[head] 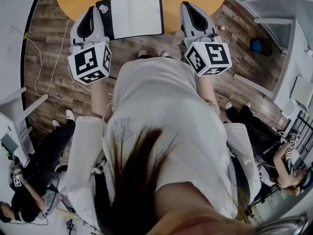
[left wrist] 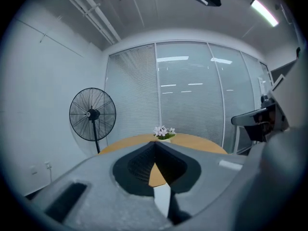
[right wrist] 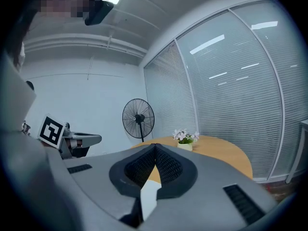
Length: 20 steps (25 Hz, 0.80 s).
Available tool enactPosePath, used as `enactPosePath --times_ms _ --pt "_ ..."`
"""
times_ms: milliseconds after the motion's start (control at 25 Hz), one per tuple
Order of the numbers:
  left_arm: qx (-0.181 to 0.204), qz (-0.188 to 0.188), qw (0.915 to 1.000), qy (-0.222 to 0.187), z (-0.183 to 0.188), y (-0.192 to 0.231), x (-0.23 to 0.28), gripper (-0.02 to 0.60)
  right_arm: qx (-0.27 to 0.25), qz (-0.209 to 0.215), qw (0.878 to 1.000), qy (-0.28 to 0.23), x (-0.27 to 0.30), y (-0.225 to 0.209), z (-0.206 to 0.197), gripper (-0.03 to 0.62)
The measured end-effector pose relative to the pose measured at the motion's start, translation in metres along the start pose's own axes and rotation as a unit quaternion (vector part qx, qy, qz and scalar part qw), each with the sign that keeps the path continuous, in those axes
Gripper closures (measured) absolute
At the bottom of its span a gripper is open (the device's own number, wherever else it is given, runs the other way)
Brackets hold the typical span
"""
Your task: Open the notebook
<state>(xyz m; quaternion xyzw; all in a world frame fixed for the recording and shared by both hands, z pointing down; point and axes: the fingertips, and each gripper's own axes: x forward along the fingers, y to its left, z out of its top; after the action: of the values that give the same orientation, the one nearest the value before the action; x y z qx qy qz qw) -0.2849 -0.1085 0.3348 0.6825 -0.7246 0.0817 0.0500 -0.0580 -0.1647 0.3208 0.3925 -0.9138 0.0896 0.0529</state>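
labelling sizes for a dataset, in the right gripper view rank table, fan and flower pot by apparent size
1. table, largest even though partly hidden
2. fan
3. flower pot, clearly smallest

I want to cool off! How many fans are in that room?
1. The fan stands beyond the table, at its left side as the left gripper view shows it. Others could be hidden out of view.
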Motion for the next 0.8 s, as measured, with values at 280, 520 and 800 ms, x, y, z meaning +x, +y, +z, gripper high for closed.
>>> enactPosePath --times_ms 280,520,800 --pt "0.021 -0.013 0.9991 -0.033 0.035 -0.036 -0.004 0.565 0.003 0.002 1.0 -0.01 -0.013 -0.017 0.011 0.594" --pt "0.021 -0.027 0.9982 -0.049 0.058 -0.073 0.001 0.565 0.003 0.006 1.0 -0.018 -0.023 -0.038 0.023 0.592" --pt "0.022 -0.048 0.9967 -0.062 0.073 -0.118 0.004 0.565 0.001 0.017 0.999 -0.03 -0.034 -0.053 0.038 0.594"
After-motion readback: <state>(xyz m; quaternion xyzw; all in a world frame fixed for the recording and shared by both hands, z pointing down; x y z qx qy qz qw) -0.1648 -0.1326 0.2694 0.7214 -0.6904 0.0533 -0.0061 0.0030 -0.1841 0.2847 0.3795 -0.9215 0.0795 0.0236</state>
